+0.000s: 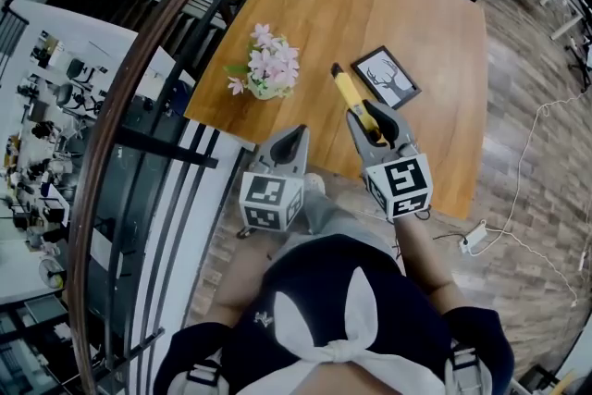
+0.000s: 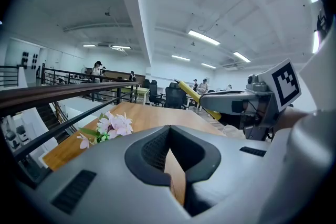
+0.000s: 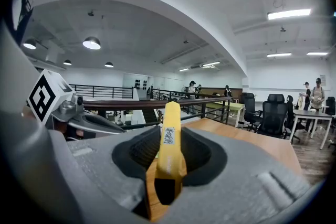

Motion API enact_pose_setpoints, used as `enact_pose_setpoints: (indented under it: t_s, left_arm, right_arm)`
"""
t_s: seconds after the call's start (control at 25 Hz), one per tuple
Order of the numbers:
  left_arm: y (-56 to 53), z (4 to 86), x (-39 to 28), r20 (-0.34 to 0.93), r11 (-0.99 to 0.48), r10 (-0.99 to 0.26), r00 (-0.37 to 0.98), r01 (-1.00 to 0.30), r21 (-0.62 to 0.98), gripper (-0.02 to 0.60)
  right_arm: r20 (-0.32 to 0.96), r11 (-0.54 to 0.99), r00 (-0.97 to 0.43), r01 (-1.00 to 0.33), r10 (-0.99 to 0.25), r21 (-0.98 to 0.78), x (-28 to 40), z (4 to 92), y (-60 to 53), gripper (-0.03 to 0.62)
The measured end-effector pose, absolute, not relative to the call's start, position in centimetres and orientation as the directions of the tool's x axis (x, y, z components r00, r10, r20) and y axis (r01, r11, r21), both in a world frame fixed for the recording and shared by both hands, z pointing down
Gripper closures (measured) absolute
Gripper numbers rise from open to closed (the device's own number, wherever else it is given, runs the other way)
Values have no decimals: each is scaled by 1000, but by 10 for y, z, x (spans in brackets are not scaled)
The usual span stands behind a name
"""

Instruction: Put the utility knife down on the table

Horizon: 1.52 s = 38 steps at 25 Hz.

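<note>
The yellow utility knife (image 1: 352, 97) is clamped by its rear end between the jaws of the right hand-held gripper (image 1: 373, 129), which are closed on its handle. Its tip points away from the person and slightly upward. It is held in the air over the near part of the wooden counter (image 1: 370, 5), not resting on it. In the head view, its tip lies just beside a framed picture of a tree (image 1: 387, 77). A small pot of pink flowers (image 1: 270, 65) stands to the left. The left hand-held gripper (image 1: 292, 140) hangs near the counter's near edge, jaws together with nothing between them. A dark railing (image 1: 157, 42) runs along the left.
</note>
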<state>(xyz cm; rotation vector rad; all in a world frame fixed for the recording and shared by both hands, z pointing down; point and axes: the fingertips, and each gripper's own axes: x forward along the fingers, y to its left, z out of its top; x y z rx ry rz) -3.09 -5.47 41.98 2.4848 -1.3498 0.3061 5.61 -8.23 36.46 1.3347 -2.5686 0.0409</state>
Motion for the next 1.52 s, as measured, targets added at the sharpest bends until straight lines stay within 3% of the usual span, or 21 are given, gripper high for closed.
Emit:
enact_pose_setpoints:
  t_s: [1.52]
  left_arm:
    - [-108, 463, -58, 384, -472, -771, 508, -861, 192, 565]
  right_arm:
    - [400, 638, -575, -770, -714, 32, 28, 447, -131, 474]
